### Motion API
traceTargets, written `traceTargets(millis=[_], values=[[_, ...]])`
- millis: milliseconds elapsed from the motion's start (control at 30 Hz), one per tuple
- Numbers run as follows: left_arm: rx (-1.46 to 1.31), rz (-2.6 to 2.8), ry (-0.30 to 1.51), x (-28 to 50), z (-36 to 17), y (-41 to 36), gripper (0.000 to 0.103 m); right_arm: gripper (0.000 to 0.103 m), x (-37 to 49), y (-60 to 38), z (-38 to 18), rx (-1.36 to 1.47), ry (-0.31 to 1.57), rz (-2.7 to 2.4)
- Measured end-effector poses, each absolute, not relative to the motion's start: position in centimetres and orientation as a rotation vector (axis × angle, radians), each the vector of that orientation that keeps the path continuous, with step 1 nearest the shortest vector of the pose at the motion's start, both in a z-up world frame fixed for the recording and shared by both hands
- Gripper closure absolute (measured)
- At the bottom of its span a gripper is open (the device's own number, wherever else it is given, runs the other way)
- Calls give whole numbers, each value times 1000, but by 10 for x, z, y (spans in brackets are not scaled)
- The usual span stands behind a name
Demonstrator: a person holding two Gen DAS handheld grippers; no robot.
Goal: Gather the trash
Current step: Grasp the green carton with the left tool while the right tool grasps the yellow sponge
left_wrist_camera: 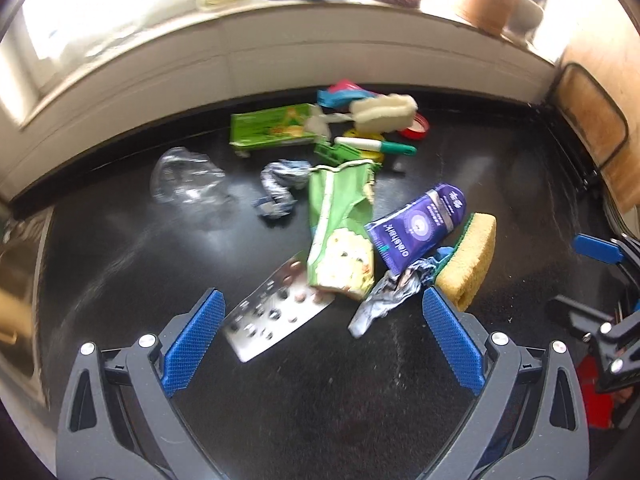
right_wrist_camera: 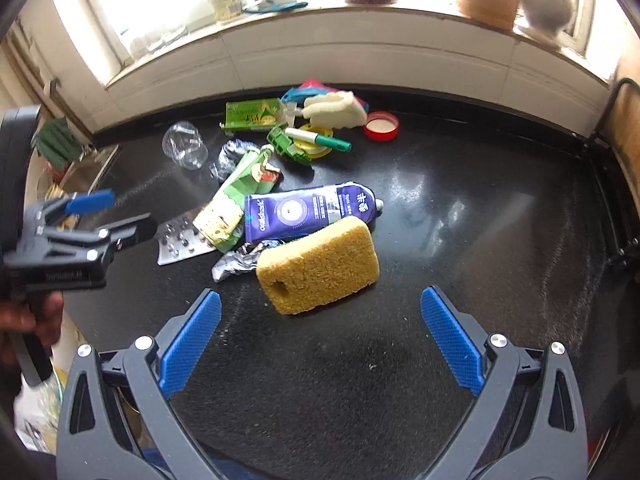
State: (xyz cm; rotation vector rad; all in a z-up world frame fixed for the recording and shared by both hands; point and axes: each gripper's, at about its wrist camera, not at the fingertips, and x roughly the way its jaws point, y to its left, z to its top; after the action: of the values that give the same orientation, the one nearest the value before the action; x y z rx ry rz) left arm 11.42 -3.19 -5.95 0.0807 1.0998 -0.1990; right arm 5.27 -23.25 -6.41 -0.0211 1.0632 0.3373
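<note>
Left wrist view: our left tool (left_wrist_camera: 322,312) and right tool (right_wrist_camera: 320,312) both gape wide, empty, above the black worktop (right_wrist_camera: 460,208). Trash clusters ahead: blister pack (left_wrist_camera: 272,316), yellow sponge (right_wrist_camera: 318,264), purple tube (right_wrist_camera: 308,212), below a bright windowsill (right_wrist_camera: 360,24).

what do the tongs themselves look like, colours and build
Both tongs match: the left tongs and the right tongs have dark grey plastic arms with cut-out slots and silver round screws. Each finger carries a bright blue pad with a fine cross-hatched grip texture. No cables show.
</note>
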Motion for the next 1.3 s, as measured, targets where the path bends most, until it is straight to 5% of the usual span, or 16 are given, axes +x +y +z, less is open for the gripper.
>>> traceTargets(millis=[567, 667, 733, 867, 1300], values=[[47, -305, 1301, 226, -151, -60, 7, 6, 111, -201, -142, -120, 1152, 484], [7, -315, 1309, 231, -154, -58, 25, 7, 112, -198, -146, -110, 1169, 516], [-20, -319, 1320, 232, -155, -56, 39, 22, 112, -198, -145, -91, 1173, 551], [-32, -318, 1292, 223, -143, -55, 42, 74, 109, -194, -139, -76, 1179, 607], [-90, -207, 1156, 157, -49, -23, 43, 77, 72, -211, -65, 0, 1053, 625]])
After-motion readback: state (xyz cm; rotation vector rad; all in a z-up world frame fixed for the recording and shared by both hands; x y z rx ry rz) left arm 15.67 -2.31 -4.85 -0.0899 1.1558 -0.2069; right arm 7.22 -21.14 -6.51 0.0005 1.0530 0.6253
